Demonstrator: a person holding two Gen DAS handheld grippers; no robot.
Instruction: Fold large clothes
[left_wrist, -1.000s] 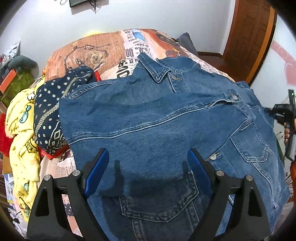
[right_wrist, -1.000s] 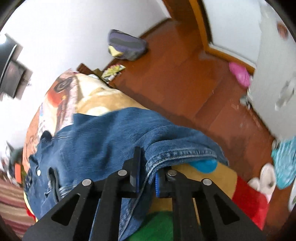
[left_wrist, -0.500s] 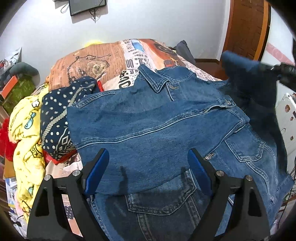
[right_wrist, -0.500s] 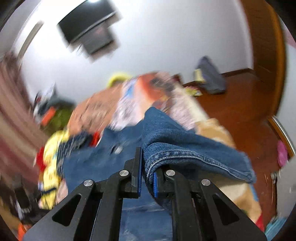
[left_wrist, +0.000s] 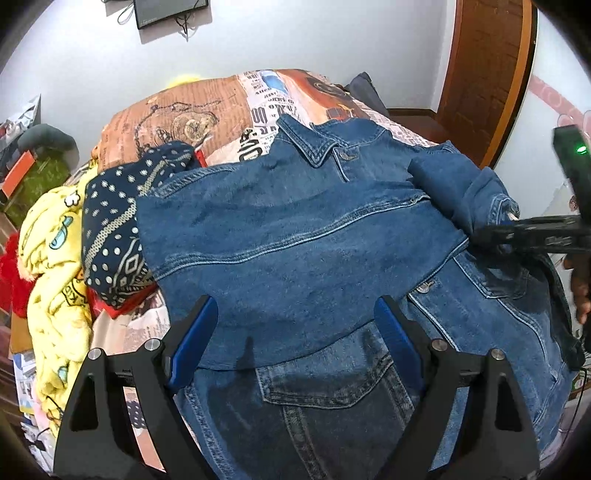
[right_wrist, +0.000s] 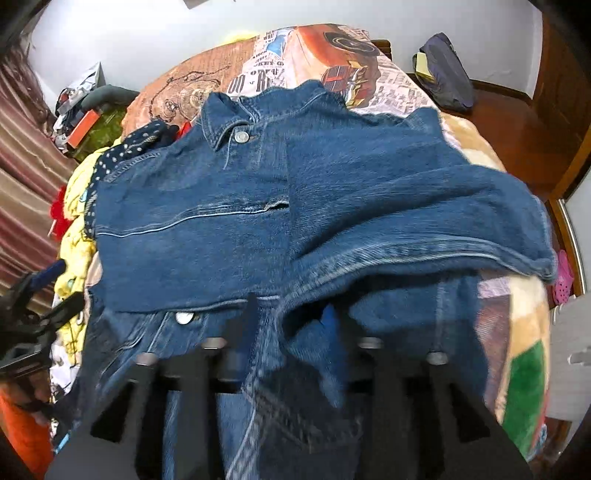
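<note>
A blue denim jacket lies collar-away on the bed, its left sleeve folded across the chest. The right sleeve now lies folded in over the right chest; it also shows in the left wrist view. My left gripper is open and empty, low over the jacket's lower front. My right gripper has its jaws spread with sleeve cloth lying loose between them; it shows at the jacket's right edge in the left wrist view.
A navy patterned cloth, a yellow printed garment and something red lie left of the jacket. The bed has a printed cover. A wooden door and floor are on the right.
My right gripper carried the right sleeve up and over onto the jacket's chest, then its jaws opened. My left gripper stayed open and has hardly moved.
</note>
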